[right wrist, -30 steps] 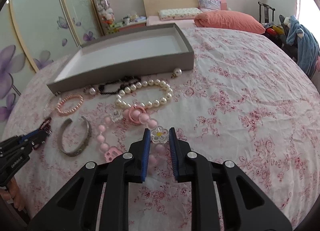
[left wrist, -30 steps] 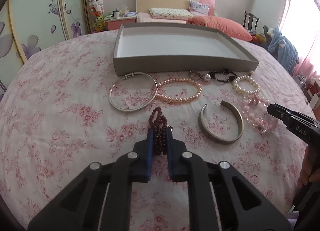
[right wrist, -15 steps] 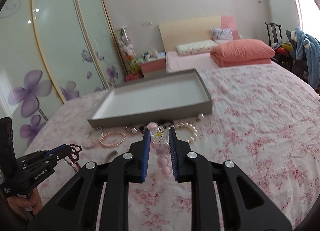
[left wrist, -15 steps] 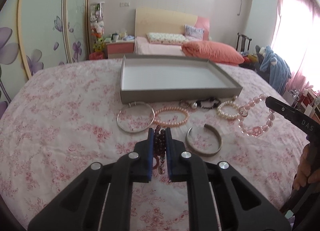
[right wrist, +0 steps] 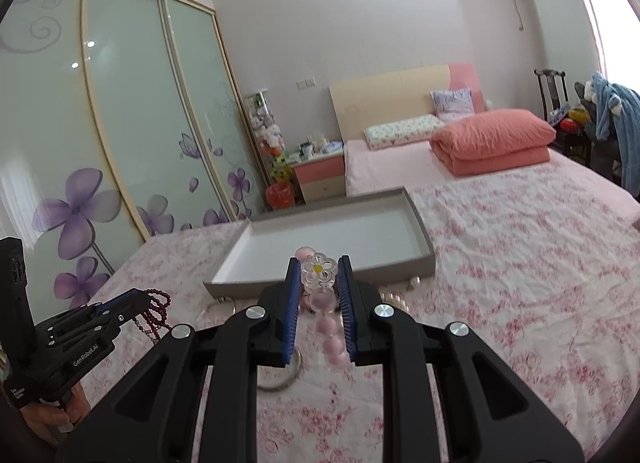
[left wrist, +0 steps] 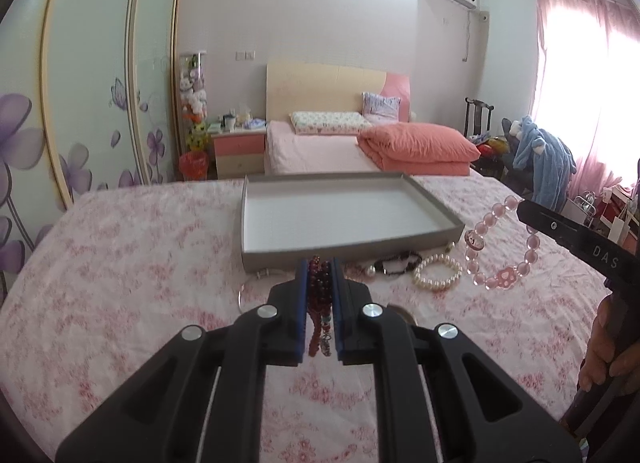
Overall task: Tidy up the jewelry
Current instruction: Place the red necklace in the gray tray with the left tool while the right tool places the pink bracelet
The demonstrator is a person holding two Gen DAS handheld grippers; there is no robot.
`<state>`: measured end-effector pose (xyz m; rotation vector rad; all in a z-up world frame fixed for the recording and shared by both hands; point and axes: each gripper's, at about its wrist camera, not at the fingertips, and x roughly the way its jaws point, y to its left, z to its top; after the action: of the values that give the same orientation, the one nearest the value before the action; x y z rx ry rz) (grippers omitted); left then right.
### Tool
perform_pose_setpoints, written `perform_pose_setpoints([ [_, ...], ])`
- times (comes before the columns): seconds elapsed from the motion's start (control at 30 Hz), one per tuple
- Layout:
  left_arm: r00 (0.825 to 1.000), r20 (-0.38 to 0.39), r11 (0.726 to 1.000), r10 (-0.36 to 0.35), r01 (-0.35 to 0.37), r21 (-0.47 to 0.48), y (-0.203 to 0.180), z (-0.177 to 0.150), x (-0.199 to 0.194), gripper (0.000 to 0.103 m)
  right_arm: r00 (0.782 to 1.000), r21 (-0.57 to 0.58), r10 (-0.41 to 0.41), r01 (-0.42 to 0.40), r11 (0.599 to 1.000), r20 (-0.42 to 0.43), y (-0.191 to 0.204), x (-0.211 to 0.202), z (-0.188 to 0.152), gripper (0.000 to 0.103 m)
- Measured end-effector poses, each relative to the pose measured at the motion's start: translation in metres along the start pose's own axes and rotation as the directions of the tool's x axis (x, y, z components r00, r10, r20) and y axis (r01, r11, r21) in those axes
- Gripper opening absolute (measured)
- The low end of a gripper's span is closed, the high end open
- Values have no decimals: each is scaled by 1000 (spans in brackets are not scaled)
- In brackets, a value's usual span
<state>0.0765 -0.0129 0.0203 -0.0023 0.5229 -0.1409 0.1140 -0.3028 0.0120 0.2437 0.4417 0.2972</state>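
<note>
A: What is held at this moment?

B: A dark red beaded bracelet (left wrist: 319, 295) is clamped between the pads of the left tool (left wrist: 320, 283), its loops hanging below the fingers. A pink beaded bracelet (right wrist: 325, 319) with a clear flower charm is pinched in the right tool (right wrist: 319, 291). Both pieces are raised off the bed (left wrist: 120, 263), on the near side of the grey tray (left wrist: 256, 223).

A: Has anything been put into the tray?

B: Nothing is seen inside; its white floor is bare in both views. So the sorting is judged to be at its start, with only the first two pieces picked up.

A: What is left on the bed?

B: Along the tray's near wall a white pearl bracelet (left wrist: 437, 271), a dark beaded strand (left wrist: 398, 263) and a single pearl (left wrist: 370, 271) are visible. A thin silver bangle (right wrist: 280, 377) is partly hidden by the tools. Other pieces may be covered by the tools; that cannot be told.

A: And next?

B: Probably both bracelets are to be carried over the near wall and released into the tray, then the rest collected.
</note>
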Motion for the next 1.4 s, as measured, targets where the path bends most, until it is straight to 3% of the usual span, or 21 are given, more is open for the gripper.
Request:
perform_pose_setpoints([
  [0.27,998,55,1000,24,-24,3,1,37,13,12,998,-35,-7,9,999,60,8,14,27,20],
  [0.73,997,44,998,68,-68,-17,13,81,91,12,996,-31,-32,35,999,85,4,83,65,20],
  [1.13,995,-76,997,66,-69,-40,24,86,180,12,998,4,-52,52,999,-40,-8,167,68,20],
  [1.4,990,-135,998,47,-53,-35,29,77,224,12,985,51,-45,54,997,-166,-21,211,55,20],
])
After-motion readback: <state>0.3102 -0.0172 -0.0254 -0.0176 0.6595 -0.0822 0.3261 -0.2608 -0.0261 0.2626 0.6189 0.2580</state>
